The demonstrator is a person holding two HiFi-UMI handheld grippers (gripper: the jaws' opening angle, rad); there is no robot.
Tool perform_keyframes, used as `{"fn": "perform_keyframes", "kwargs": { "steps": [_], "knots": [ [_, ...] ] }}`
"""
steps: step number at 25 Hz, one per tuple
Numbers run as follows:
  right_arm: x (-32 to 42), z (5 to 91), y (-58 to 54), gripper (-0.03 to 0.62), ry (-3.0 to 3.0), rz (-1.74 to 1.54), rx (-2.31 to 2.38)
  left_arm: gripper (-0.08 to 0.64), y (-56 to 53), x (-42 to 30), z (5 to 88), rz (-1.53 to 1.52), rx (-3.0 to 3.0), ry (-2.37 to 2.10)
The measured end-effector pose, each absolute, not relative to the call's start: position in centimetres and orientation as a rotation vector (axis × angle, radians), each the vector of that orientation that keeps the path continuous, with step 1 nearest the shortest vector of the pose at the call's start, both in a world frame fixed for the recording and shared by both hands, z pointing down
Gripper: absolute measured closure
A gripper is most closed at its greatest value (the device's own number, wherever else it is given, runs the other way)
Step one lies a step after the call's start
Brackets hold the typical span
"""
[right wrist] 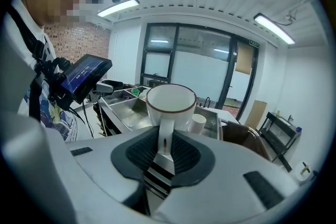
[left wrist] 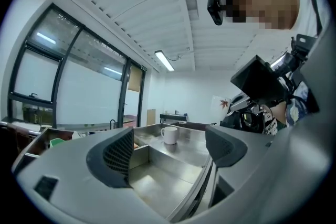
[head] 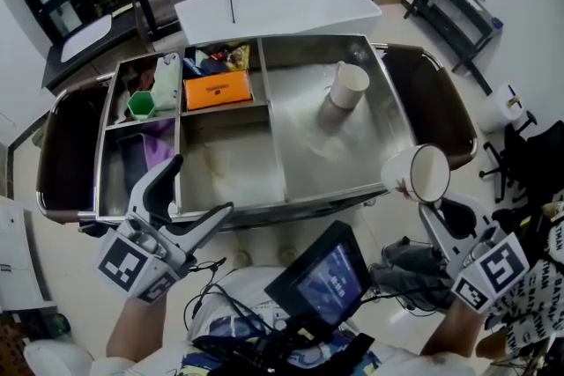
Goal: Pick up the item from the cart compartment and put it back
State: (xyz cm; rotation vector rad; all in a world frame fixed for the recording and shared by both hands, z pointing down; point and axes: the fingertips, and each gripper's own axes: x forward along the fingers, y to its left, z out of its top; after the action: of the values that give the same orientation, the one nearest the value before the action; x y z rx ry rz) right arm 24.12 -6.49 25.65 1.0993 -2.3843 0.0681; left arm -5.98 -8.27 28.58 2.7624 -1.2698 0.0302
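right gripper point(right wrist: 165, 150) fingers clamped on mug point(right wrist: 170, 105) handle: hold it level, lower into the wide cart compartment point(head: 304, 150) clear of the other cup point(head: 349, 85); left gripper point(left wrist: 173, 152) fingers apart, empty.

Orange box point(head: 218, 90), green cup point(head: 141, 105), white table point(head: 291, 6), black shelf point(head: 460, 6)

lit: bright, ceiling tubes point(right wrist: 118, 8) | gripper views: fisheye warp, dark corners
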Motion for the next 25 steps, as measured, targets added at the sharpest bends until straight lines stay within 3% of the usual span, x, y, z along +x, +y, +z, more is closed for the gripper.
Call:
{"fn": "perform_keyframes", "kwargs": {
  "steps": [13,25],
  "knots": [
    [20.7,27.0,-8.8,0.515,-2.417,0.063,0.991,0.149,-7.9,-7.1,29.8,0.039,2.755,-1.241],
    [6.4,30.7,-12.1,0.515,-2.525,0.041,0.625,0.149,-6.7,-11.1,30.9,0.04,2.741,-1.257]
  ]
}}
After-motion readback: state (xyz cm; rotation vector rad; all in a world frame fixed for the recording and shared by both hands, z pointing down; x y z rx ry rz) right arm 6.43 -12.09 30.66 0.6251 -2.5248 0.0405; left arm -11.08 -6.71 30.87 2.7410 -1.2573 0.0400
